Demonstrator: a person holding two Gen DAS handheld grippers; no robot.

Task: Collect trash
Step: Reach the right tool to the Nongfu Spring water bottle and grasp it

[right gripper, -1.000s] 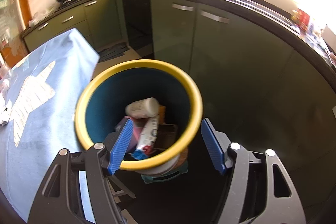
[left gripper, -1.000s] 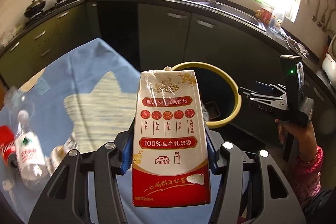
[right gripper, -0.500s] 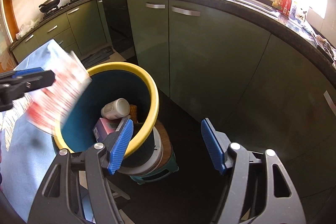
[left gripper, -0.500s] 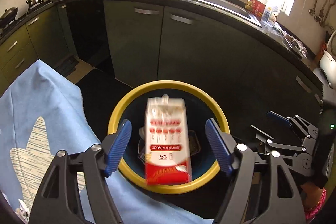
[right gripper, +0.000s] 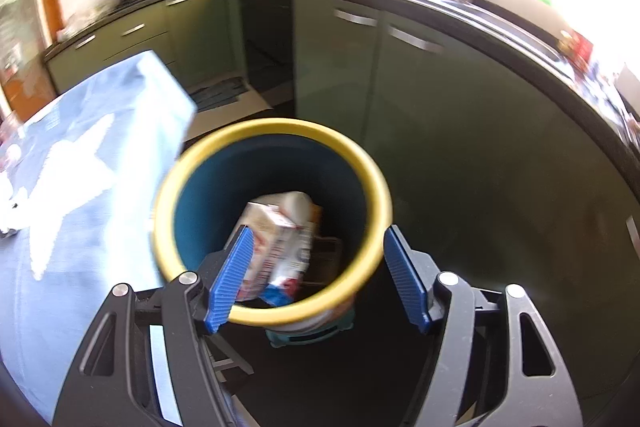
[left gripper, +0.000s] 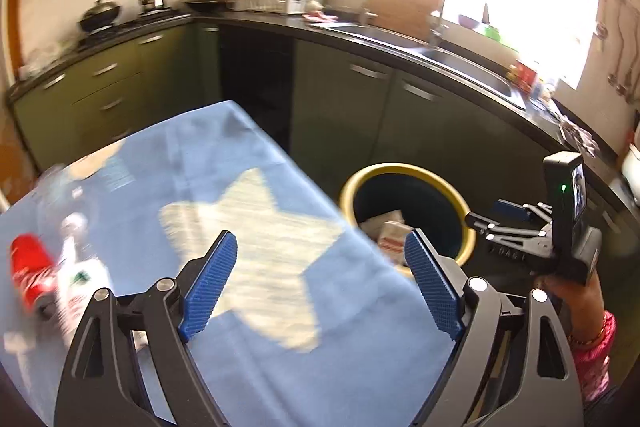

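I find the left gripper over the blue-clothed counter, its fingers spread wide with nothing between them. They have just been opening, and no object sits in the gap. The milk carton now lies inside the yellow-rimmed bin, leaning on the other rubbish there; in the left view the bin stands beyond and just right of the right-hand finger.

I judge the bin is set off the counter's edge so that items can be dropped straight in from the cloth.

The right gripper hangs above the bin mouth, fingers apart and empty, the rim showing between them. It appears to be waiting, not working.

Compared with a second ago: the carton was then clamped upright in the left fingers; half a second ago it was falling free over the bin mouth. The left view has since swung away from the bin, back over the cloth.

Left of the left fingers a red can and a clear bottle lie on the cloth, blurred. I judge these are next.
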